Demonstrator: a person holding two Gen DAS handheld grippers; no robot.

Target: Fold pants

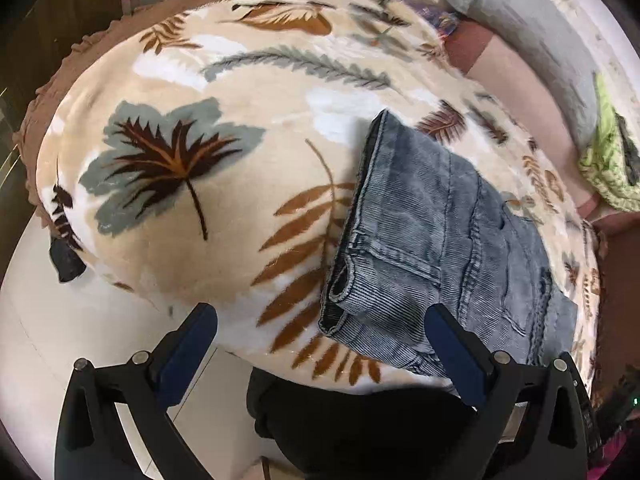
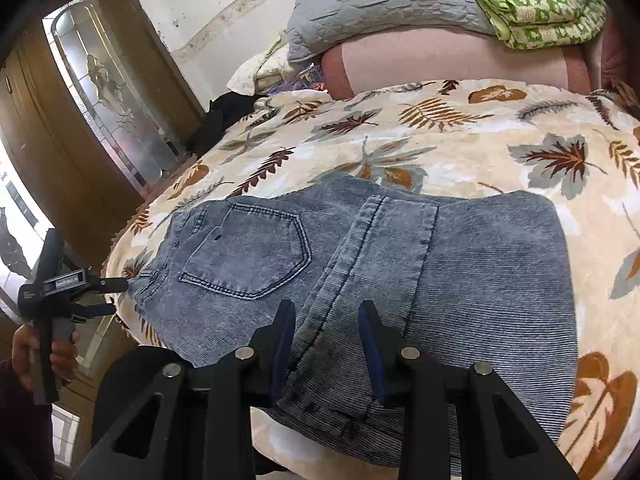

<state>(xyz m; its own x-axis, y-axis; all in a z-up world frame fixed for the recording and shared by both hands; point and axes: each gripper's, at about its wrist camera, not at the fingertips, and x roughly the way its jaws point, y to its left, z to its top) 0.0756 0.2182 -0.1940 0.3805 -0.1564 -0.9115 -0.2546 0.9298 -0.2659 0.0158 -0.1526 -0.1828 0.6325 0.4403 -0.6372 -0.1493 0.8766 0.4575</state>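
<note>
Blue denim pants (image 2: 400, 264) lie folded on a leaf-print blanket (image 2: 440, 140), back pocket up. My right gripper (image 2: 326, 316) hovers over their near edge, jaws partly apart. Flat denim with a seam shows in the gap, and I see no pad pressing on it. In the left wrist view the pants (image 1: 440, 240) lie to the right, with a hem opening at their near corner. My left gripper (image 1: 320, 320) stands wide open at the bed's edge, its right finger (image 1: 448, 332) over the pants' corner. A hand holds that left gripper (image 2: 108, 296) beside the waistband.
A grey pillow (image 2: 380, 4), a green quilt (image 2: 536, 12) and pink bedding (image 2: 440, 64) are piled at the bed's far side. A black garment (image 2: 224, 120) lies at the back left. A wooden door with glass (image 2: 108, 92) stands left. Pale floor tiles (image 1: 60, 340) show below the bed edge.
</note>
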